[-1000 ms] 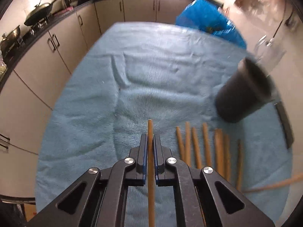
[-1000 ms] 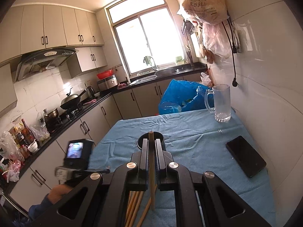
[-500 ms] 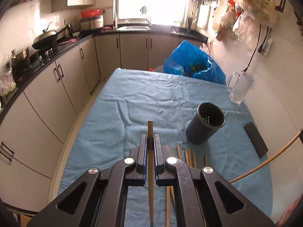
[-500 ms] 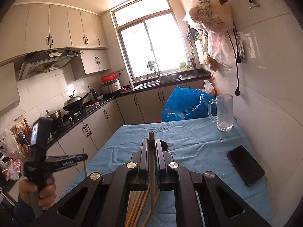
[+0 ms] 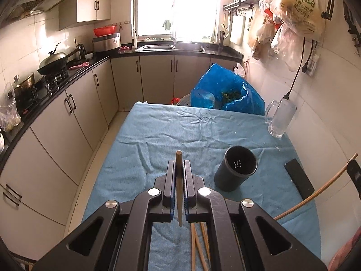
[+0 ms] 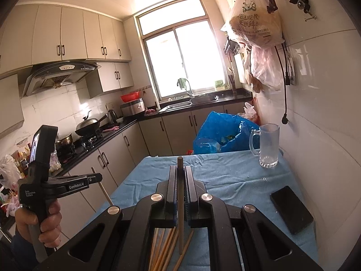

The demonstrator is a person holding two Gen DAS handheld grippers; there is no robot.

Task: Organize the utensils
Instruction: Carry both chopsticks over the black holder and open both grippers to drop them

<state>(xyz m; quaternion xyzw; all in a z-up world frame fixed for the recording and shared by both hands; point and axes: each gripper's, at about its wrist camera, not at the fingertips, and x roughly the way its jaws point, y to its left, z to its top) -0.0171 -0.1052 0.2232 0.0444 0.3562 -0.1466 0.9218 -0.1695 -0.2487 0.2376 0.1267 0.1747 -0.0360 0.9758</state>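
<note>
Two black two-finger grippers were in use, each clamped on one thin, round wooden chopstick. The left gripper [image 5: 179, 167] had its blue-padded jaws closed tight on a pale chopstick [image 5: 179, 194] that ran lengthwise between them, its blunt end projecting past the fingertips. The right gripper [image 6: 180, 174] gripped a darker brown chopstick [image 6: 180, 205] in the same manner. From the right wrist view, a hand [image 6: 42, 223] was seen around the left gripper's black handle, with the held stick slanting down from its jaws.

One matte black cylindrical utensil holder [image 5: 235, 171] stood upright on the wrinkled blue terry-cloth table cover [image 5: 171, 131]; small drain holes showed in its base, and no utensils could be seen inside it. Loose light-wood chopsticks [image 6: 167, 246] lay on the cloth below the right gripper; about six were visible, the exact count being hidden by the gripper body.

Other items on the cloth, one of each: a clear glass mug [image 5: 279, 119] with a handle near the tiled wall, a flat black rectangular phone [image 5: 299, 178] beside the holder, and a crumpled glossy blue plastic bag [image 5: 225, 92] just beyond the table's far edge.
</note>
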